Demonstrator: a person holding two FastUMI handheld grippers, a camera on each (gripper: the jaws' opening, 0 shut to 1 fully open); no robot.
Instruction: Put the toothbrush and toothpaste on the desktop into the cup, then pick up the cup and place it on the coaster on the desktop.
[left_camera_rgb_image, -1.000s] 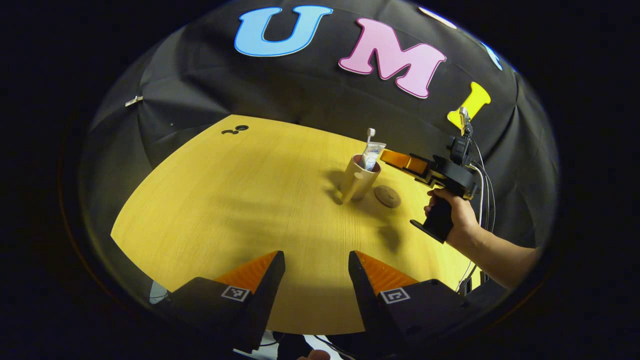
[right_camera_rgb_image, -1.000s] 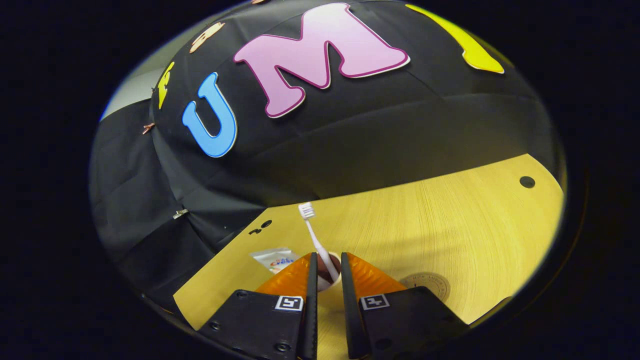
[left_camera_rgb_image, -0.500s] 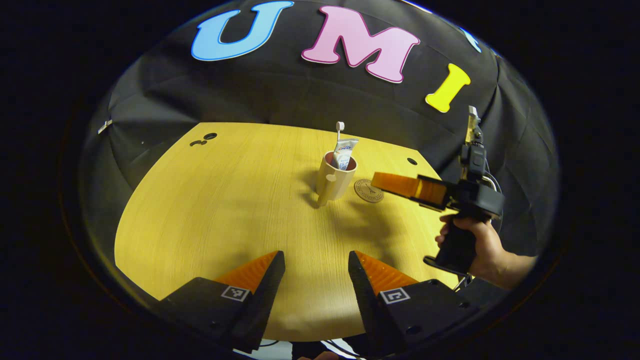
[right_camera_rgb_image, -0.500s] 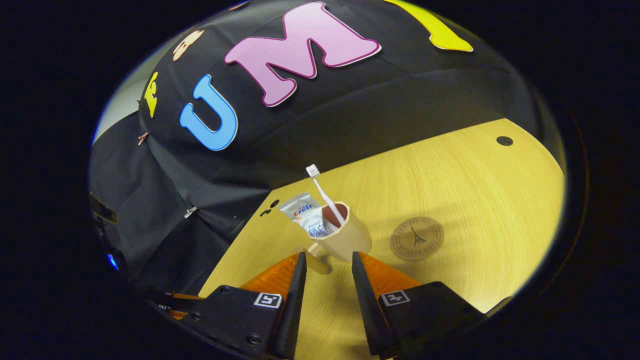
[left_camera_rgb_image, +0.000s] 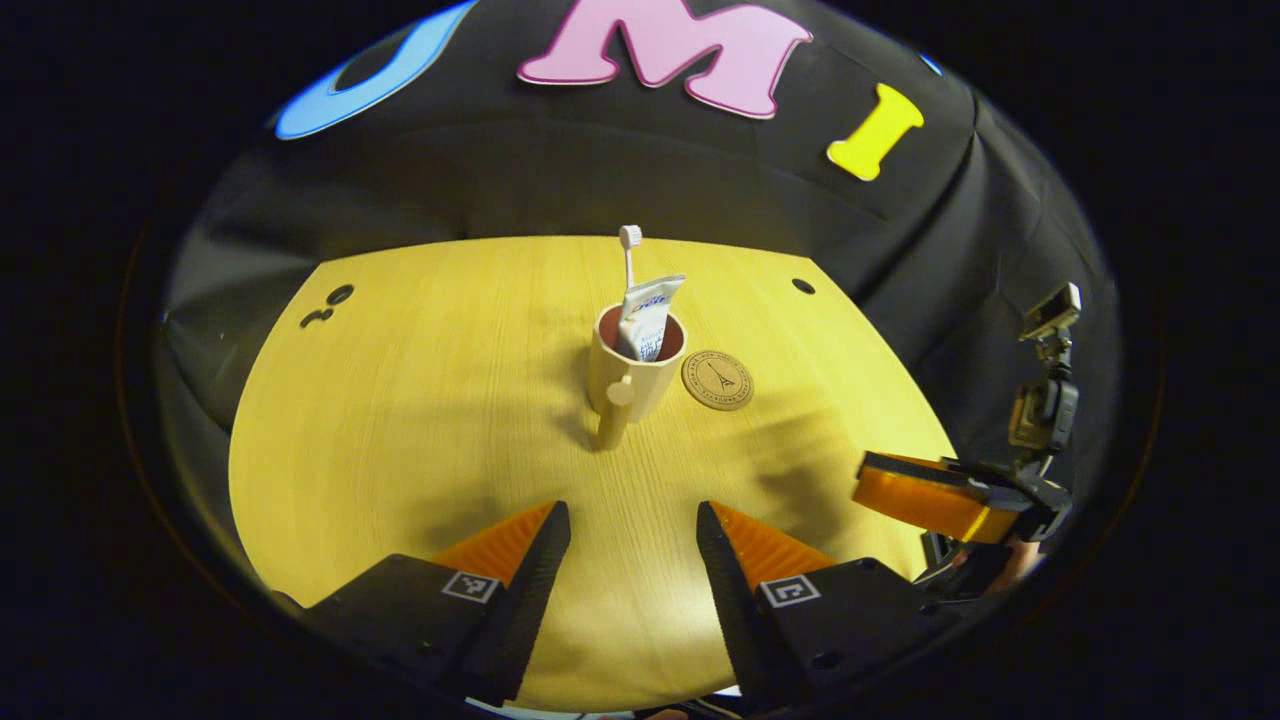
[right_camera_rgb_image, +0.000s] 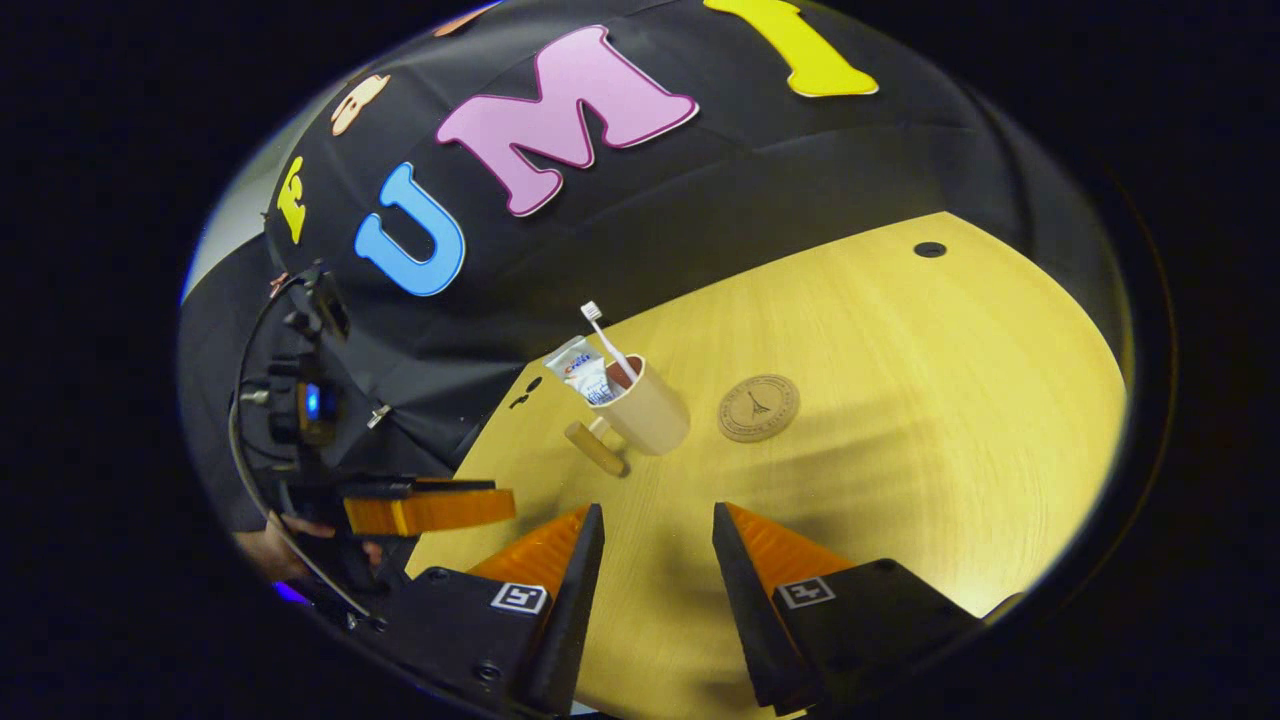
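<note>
A beige cup (left_camera_rgb_image: 630, 375) with a peg handle stands upright on the yellow table (left_camera_rgb_image: 420, 400). A white toothbrush (left_camera_rgb_image: 629, 250) and a toothpaste tube (left_camera_rgb_image: 648, 315) stick up out of it. Just right of the cup lies a round brown coaster (left_camera_rgb_image: 717, 380), a small gap apart. My left gripper (left_camera_rgb_image: 632, 520) is open and empty, well short of the cup. In the right gripper view the cup (right_camera_rgb_image: 652, 415), toothbrush (right_camera_rgb_image: 603, 335), toothpaste tube (right_camera_rgb_image: 583, 372) and coaster (right_camera_rgb_image: 759, 407) lie ahead of my right gripper (right_camera_rgb_image: 655, 520), which is open and empty.
My right gripper (left_camera_rgb_image: 865, 482) hangs over the table's right edge in the left gripper view. My left gripper (right_camera_rgb_image: 508, 502) and a hand (right_camera_rgb_image: 265, 545) sit off the table's left edge in the right gripper view. Small dark holes (left_camera_rgb_image: 803, 286) mark the tabletop's far corners.
My right gripper opened, left the toothbrush standing in the cup, and drew back toward the table's near right edge. My left gripper view tilted so the cup now sits straight ahead.
</note>
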